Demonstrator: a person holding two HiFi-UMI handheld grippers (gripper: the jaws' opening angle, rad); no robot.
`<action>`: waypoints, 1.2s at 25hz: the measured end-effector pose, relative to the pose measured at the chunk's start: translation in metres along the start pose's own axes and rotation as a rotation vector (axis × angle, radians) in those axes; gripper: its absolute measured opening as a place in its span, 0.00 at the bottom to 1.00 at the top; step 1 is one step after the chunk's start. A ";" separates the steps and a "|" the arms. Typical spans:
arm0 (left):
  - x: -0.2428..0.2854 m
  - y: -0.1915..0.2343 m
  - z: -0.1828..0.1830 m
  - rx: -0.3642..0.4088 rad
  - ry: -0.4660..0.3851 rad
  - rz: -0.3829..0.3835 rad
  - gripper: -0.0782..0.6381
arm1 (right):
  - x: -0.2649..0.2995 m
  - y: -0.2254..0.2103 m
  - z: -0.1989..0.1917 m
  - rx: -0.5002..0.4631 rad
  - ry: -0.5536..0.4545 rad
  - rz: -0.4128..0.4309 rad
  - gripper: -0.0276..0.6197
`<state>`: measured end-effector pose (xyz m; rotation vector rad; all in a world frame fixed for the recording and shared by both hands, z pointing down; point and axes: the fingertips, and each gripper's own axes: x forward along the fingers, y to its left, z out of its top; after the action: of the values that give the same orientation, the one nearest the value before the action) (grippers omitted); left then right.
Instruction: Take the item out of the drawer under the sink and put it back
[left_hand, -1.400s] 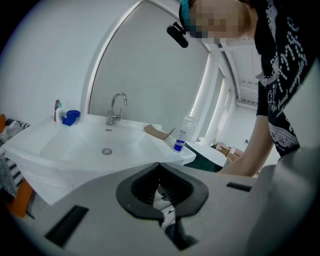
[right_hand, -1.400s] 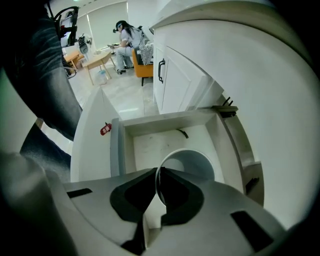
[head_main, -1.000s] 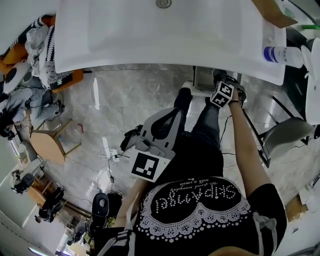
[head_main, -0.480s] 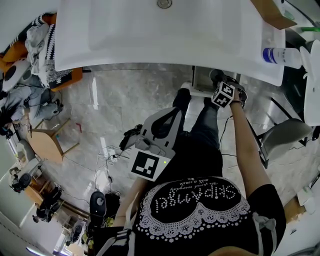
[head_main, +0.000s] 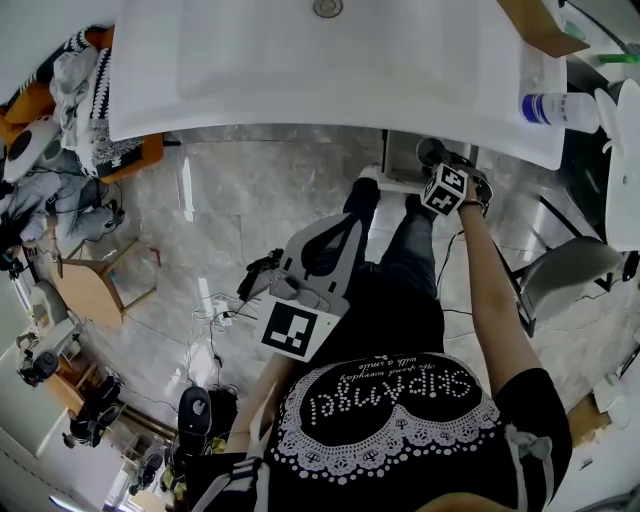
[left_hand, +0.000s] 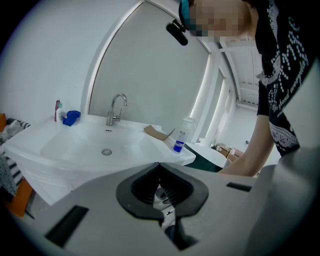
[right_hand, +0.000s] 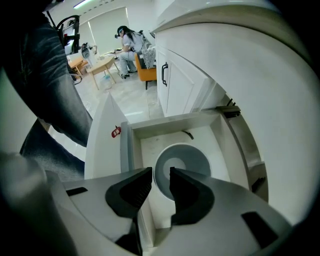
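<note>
The right gripper (right_hand: 161, 172) points down into the open drawer (right_hand: 165, 122) under the sink (head_main: 300, 70). Its jaws have just been opening, and now there is a gap between them. They press on nothing. A round grey bowl (right_hand: 182, 167) lies flat on the drawer's floor, near the middle and away from the far wall. Its edge shows through the gap, just below the jaws. I think the bowl has been let go and is back in its place, so what is left is to pull away and push the drawer in. The left gripper (left_hand: 159, 166) is held out in front of the sink, clenched on nothing.
</note>
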<state>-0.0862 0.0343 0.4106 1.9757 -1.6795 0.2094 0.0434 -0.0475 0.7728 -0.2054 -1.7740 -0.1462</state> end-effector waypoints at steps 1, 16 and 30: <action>0.000 0.000 0.000 0.000 -0.002 0.000 0.12 | 0.000 0.001 0.000 -0.004 0.001 -0.003 0.20; -0.009 -0.005 0.007 -0.017 -0.065 -0.005 0.12 | -0.028 -0.005 0.006 0.006 -0.028 -0.125 0.20; -0.012 -0.014 0.015 -0.004 -0.102 -0.041 0.12 | -0.075 -0.018 0.019 0.303 -0.191 -0.264 0.07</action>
<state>-0.0784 0.0389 0.3888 2.0466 -1.6989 0.0917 0.0370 -0.0655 0.6953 0.2417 -1.9825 -0.0452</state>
